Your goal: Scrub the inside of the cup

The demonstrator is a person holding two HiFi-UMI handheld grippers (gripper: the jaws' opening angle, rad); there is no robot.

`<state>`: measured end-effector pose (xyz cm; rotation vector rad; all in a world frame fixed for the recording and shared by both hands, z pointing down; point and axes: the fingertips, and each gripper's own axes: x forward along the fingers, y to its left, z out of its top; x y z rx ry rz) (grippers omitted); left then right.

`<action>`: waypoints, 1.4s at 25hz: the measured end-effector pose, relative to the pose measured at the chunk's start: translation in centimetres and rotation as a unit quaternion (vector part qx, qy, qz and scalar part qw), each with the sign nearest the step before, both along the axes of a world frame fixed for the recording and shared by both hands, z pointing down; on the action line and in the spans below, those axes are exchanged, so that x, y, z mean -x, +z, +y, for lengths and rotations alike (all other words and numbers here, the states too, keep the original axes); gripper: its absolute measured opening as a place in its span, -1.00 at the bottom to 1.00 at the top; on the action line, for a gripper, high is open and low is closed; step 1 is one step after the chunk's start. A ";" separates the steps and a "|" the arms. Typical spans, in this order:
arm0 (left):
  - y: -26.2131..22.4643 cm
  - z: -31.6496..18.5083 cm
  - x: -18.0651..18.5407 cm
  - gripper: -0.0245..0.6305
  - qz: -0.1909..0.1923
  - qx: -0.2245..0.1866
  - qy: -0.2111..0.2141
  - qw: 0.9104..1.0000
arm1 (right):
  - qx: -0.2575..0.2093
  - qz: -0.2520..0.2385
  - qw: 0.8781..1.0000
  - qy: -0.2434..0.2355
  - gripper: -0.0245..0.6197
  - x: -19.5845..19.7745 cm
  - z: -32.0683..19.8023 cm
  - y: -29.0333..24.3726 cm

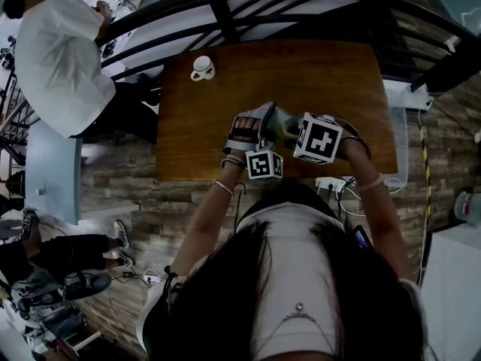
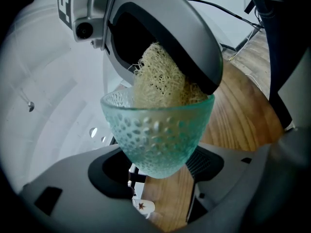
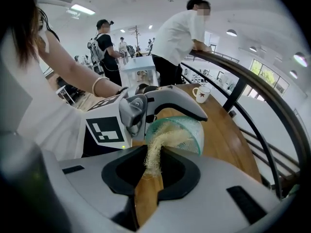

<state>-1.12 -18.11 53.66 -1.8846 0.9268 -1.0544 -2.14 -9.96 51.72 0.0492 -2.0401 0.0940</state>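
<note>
Wooden table (image 1: 301,74), white mug (image 1: 202,68) near corner

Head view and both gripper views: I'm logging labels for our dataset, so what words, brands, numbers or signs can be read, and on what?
Readable words, brands or numbers: none.
Left marker cube: black-and-white square code, not text.
Right marker cube: the same kind of code.
White mug: a small leaf picture, no lettering.
</note>
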 end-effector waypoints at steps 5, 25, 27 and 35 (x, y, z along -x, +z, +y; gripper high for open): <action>0.1 0.2 0.1 0.09 0.004 0.004 0.000 1.000 | 0.043 -0.036 0.998 0.037 -0.67 -0.2 0.0 0.3; -1.0 -0.2 1.1 0.10 0.030 -0.010 -0.020 0.999 | 0.214 -0.236 0.937 0.145 -0.67 1.8 -0.3 -2.5; -1.2 -0.2 1.2 0.09 0.035 -0.010 -0.021 0.999 | 0.231 -0.255 0.926 0.155 -0.67 1.9 -0.3 -2.9; -1.4 -0.8 1.5 0.09 0.046 -0.014 -0.032 0.998 | 0.290 -0.325 0.879 0.196 -0.67 2.2 -1.4 -3.8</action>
